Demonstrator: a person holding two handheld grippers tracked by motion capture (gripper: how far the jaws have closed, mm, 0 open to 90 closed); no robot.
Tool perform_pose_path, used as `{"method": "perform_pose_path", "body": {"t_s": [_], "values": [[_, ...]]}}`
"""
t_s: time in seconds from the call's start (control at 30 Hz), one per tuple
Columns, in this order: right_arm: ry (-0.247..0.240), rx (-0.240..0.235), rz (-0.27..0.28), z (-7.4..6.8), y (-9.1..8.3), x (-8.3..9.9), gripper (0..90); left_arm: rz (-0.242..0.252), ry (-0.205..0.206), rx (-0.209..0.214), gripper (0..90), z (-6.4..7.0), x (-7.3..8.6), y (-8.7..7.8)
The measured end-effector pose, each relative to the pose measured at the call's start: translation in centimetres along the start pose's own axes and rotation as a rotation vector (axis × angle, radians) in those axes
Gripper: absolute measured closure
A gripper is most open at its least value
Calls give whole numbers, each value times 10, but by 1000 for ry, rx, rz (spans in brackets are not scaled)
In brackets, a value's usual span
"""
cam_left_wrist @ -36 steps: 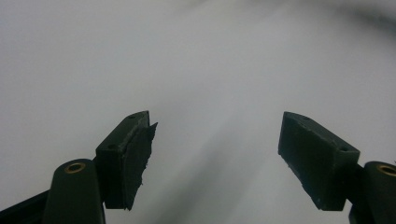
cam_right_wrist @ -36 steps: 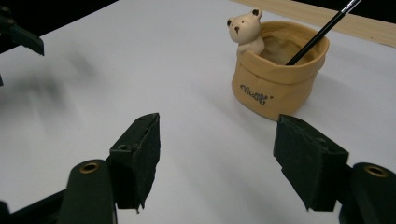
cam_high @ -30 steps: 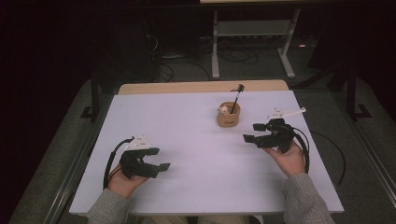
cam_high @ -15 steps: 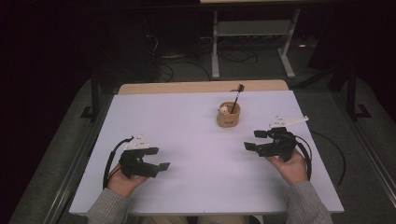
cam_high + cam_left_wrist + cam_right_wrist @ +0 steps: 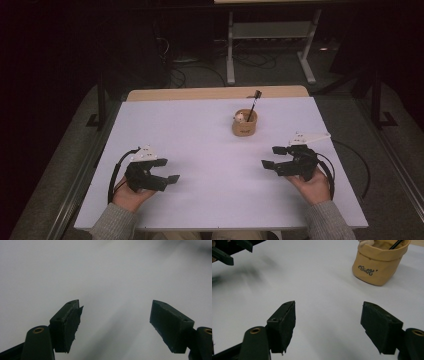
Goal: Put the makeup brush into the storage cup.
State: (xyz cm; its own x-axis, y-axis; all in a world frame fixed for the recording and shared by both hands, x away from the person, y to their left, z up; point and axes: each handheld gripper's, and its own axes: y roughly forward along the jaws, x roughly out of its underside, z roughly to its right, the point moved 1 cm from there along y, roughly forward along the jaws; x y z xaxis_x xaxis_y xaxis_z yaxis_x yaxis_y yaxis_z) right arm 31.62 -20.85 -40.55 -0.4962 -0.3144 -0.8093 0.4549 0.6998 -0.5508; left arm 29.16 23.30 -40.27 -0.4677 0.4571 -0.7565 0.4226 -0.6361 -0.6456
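Both claws stand with jaws spread and empty: the left claw (image 5: 170, 178) near the table's (image 5: 200, 130) front left corner, the right claw (image 5: 276, 157) toward its right edge. The tan pouch (image 5: 244, 124) sits upright toward the far edge, right of centre, holding a black stick (image 5: 253, 106) and a small pale item, well apart from both. Judged from this, no grasp is under way; reaching for the pouch remains.

Right hand-held gripper (image 5: 276, 157) now farther from the tan pouch (image 5: 244, 123), nearer the person's table edge.
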Motion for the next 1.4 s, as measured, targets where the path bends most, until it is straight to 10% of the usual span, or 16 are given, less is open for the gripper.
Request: {"method": "perform_pose_path", "body": {"t_s": [1.4], "values": [[18,28,23,-8,-13,27,187,5,-9,9,198,3,12,-3]]}}
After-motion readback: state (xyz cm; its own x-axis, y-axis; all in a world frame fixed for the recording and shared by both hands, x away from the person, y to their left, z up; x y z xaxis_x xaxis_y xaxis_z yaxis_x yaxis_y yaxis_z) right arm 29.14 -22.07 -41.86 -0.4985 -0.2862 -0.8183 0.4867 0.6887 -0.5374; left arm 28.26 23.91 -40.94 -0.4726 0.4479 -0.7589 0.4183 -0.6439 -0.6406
